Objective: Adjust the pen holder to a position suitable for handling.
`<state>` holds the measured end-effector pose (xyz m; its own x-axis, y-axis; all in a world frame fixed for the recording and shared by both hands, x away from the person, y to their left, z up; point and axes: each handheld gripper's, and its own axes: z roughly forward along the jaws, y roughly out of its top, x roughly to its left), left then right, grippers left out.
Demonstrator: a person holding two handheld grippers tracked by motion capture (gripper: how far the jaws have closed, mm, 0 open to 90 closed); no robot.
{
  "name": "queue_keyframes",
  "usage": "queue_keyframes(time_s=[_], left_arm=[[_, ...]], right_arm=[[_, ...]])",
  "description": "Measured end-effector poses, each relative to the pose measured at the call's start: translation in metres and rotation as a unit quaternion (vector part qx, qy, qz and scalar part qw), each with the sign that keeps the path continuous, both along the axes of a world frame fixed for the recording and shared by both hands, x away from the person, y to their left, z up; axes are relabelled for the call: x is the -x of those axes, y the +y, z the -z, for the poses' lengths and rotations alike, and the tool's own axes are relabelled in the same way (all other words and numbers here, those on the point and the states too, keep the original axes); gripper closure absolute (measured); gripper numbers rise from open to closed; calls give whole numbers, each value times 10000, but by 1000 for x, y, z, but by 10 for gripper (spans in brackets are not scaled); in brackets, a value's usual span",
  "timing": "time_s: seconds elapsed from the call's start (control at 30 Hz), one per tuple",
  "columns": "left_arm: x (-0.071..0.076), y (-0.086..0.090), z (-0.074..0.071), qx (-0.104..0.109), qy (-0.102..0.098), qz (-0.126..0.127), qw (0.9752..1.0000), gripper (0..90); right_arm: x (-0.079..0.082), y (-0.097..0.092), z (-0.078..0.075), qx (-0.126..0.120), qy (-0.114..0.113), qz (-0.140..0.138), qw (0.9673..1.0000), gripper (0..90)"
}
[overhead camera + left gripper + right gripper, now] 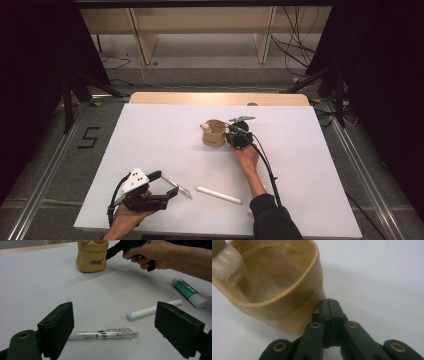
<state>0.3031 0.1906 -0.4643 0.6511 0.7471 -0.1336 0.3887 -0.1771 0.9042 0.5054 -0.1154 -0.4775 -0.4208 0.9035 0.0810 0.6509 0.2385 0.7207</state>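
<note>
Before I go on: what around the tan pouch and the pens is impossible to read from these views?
- Tan pouch contents: right gripper view, blurred; a pale item at its rim is cut by the edge.
- Right gripper: jaws shut beside the pouch; contact unclear.
- Glue stick label: left gripper view, too small.
- Clear pen: its end is hidden by the left gripper jaw.

On the table: 1 tan pouch (214, 133), 1 clear pen (105, 334), 1 white marker (153, 309), 1 glue stick (190, 292).
</note>
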Motion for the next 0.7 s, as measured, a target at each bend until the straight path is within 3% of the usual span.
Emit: queue_keyframes(time_s=[0.23,0.43,0.57,0.7], left_arm=[[0,1,0,-7,4,-7,10000,154],[0,0,0,-18,1,-1,10000,154],[0,0,0,-39,4,5,10000,154],[0,0,1,-45,9,7,10000,154]], right_arm=[[3,-5,-4,109,-34,-58,9999,883],[10,-22,-14,60,-137,25,9999,830],[20,-33,-22,43,-250,-94,9996,776],[32,-44,-30,-161,-282,-210,9993,671]])
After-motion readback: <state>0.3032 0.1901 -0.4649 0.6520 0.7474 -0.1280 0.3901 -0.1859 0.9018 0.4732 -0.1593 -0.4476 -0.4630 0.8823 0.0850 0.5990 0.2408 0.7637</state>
